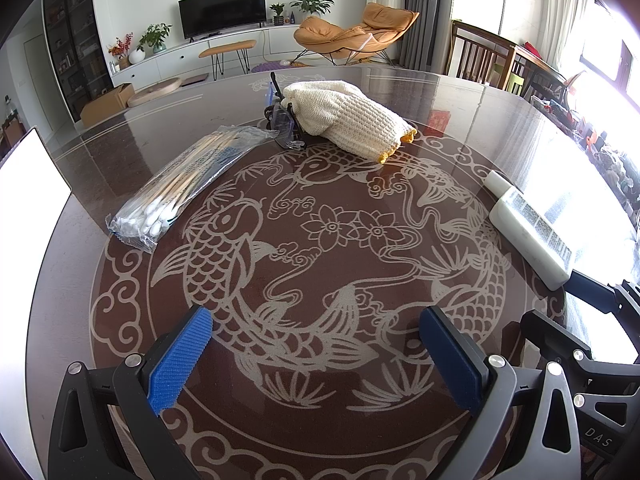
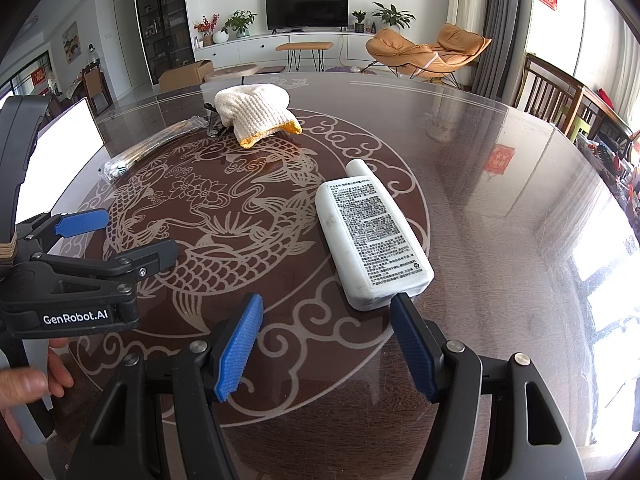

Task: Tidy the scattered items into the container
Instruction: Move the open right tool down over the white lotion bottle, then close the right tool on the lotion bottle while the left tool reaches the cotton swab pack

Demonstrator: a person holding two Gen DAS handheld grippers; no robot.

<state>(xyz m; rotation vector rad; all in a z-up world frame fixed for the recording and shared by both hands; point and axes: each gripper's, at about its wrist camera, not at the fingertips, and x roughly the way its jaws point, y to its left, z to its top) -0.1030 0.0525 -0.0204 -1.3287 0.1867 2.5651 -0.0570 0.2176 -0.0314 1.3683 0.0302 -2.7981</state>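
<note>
Bottle point(image 2: 370, 236) lies flat on the bench point(image 2: 500, 200), label up, cap pointing away, base just ahead of my right hand-held gripper point(image 2: 326, 346). The jaws stand wide and empty, the right finger just beside the bottle's base corner. Left hand-held gripper point(image 1: 316, 360) is also wide and empty, above the fish pattern.

Swab pack point(image 1: 176, 190) lies far left; gloves point(image 1: 348, 118) lie at the far side, resting partly on a dark clear-plastic item point(image 1: 286, 124) I cannot identify. White container point(image 1: 32, 184) is at the left edge, well apart from the bottle.

Risks, as I judge them:
- Glossy bench top, smooth bottle: closing off-centre at the base corner could spin or skid it away.
- The flat, broad body may be wider than the opening if taken across the face; edge-on grip looks safer.
- Long carry across to the container: the left gripper sits in that path, collision possible.
- Swab bag is slippery film; a pinch may catch film only.

Writing: "GenRobot.AI" on the left gripper body, "DAS" on the right one. Bottle label is dense small print, unreadable.
</note>
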